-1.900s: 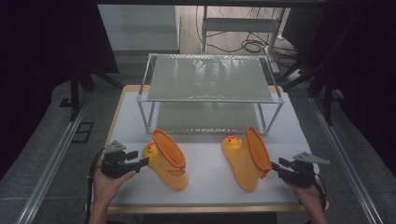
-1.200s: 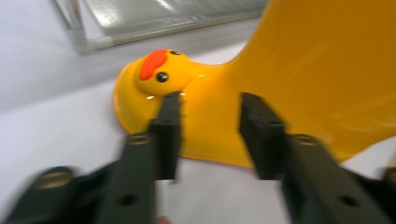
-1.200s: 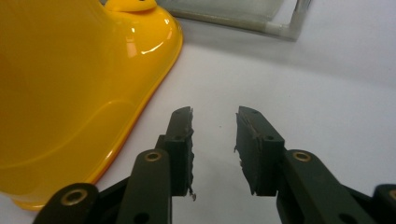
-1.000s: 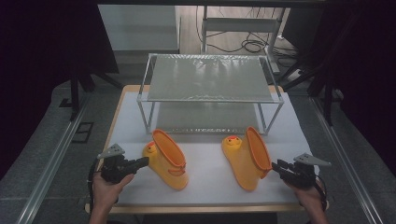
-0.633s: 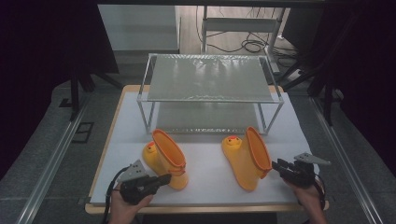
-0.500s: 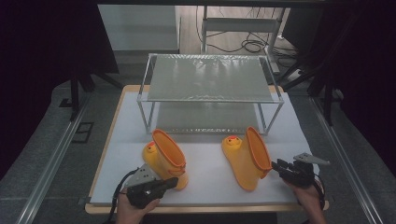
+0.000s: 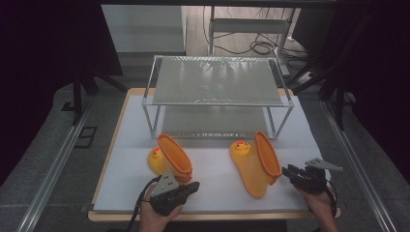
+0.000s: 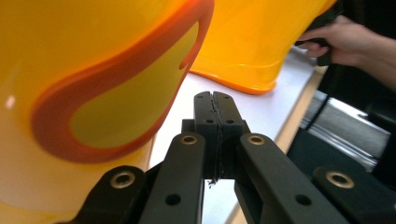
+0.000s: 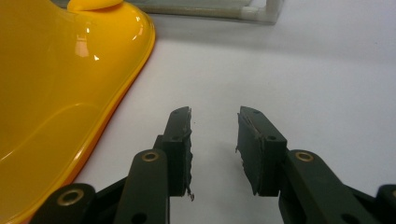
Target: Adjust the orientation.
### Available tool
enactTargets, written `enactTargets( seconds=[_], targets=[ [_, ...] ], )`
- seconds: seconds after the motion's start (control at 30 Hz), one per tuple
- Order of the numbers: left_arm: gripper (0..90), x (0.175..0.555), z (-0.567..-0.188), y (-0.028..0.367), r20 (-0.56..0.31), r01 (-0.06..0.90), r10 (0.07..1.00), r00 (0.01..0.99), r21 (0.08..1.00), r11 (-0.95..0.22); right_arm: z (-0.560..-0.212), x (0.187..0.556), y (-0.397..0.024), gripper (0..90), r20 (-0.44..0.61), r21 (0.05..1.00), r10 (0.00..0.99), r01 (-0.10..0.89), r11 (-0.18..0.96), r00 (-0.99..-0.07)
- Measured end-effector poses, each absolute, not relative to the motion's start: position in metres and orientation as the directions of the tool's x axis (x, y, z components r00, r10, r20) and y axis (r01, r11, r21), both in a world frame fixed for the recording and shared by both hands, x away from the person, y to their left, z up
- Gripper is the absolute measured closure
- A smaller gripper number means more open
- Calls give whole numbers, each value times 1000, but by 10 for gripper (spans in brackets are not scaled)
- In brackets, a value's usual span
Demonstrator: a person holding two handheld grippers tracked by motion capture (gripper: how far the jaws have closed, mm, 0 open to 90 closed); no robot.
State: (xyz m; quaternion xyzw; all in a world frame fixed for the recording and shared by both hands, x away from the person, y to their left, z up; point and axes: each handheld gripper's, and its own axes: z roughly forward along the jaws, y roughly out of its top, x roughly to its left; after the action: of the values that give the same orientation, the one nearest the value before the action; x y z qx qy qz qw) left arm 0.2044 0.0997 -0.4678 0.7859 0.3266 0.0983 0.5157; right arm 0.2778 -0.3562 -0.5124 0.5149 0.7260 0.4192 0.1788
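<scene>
Two yellow duck-faced boots lie on the white table [image 7: 121, 159] before a wire rack [image 7: 217, 79]. The left boot [image 7: 169, 157] lies at about 7 o'clock from the rack, the right boot [image 7: 254, 164] at 5 o'clock. The left gripper [image 7: 189, 186], jaws pressed together and holding nothing, sits just beside the left boot's orange cuff [image 8: 116, 88]. The right gripper [image 9: 214, 140], jaws partly apart and empty, waits at 3 o'clock of the right boot. Risk: closed jaws would push the boot aside rather than grip it.
</scene>
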Motion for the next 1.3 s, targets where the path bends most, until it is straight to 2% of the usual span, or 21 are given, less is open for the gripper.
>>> enactTargets(
  seconds=[0.4,0.6,1.07,1.3],
  targets=[
    [900,201,-472,97,-106,392,704,702,883,-258,-511,277,-358,644,168,799,902,590,112,-398],
    [900,198,-471,107,-113,404,719,686,881,-247,-510,276,-360,645,167,801,902,589,111,-397],
    [900,180,-471,163,-169,441,749,641,880,-179,-510,277,-360,645,169,799,902,591,110,-397],
    [900,177,-470,197,-185,458,791,583,879,-132,-511,278,-360,645,172,799,902,592,108,-397]
  ],
)
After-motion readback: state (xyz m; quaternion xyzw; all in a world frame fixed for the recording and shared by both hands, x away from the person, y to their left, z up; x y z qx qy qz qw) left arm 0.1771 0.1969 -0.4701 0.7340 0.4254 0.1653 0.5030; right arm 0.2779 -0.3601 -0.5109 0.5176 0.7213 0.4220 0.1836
